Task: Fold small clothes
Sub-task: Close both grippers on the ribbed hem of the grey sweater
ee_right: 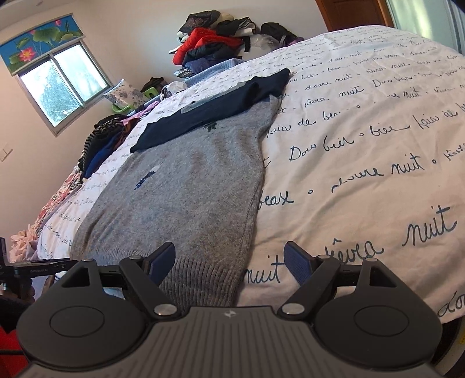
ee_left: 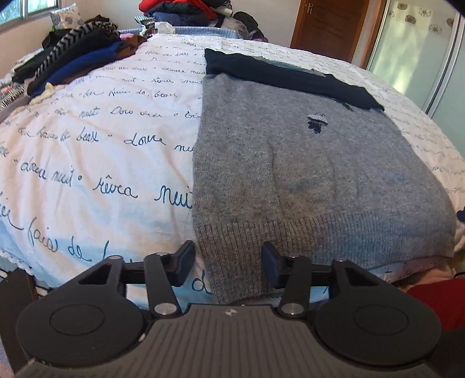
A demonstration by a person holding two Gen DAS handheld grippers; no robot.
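A grey knitted sweater (ee_left: pixel 305 174) with a fuzzy, felted surface lies flat on a white quilted bedspread (ee_left: pixel 101 139) printed with dark blue cursive script. Its ribbed hem (ee_left: pixel 319 235) faces the near edge of the bed. A small dark blue embroidered emblem (ee_left: pixel 317 121) sits on the chest. Dark navy sleeves (ee_left: pixel 284 75), of the same soft knit, are folded across the upper part of the garment, forming a straight band from side to side.

The left gripper (ee_left: pixel 228 263), made of matte black plastic with flat rectangular pads, stands over the left corner of the hem. Its jaws are partly apart, with the hem's edge lying between them; the pads do not visibly press the cloth. The left finger (ee_left: pixel 186 261) is over the bedspread, the right one over the ribbing.

The right gripper (ee_right: pixel 229 263) has its jaws spread wide, blue-faced pads showing. It straddles the opposite corner of the hem: the left finger (ee_right: pixel 162 261) is above the ribbed knit, the right finger (ee_right: pixel 299 266) above bare bedspread. No cloth is clamped.

At the far side of the bed lies a heap of mixed clothes (ee_right: pixel 212 43), red and dark fabrics among them. A second pile of dark and striped garments (ee_left: pixel 75 55) rests along the left edge. A wooden door (ee_left: pixel 328 26) stands beyond the bed. A sliding window (ee_right: pixel 61 84) with a floral blind is set in the wall.
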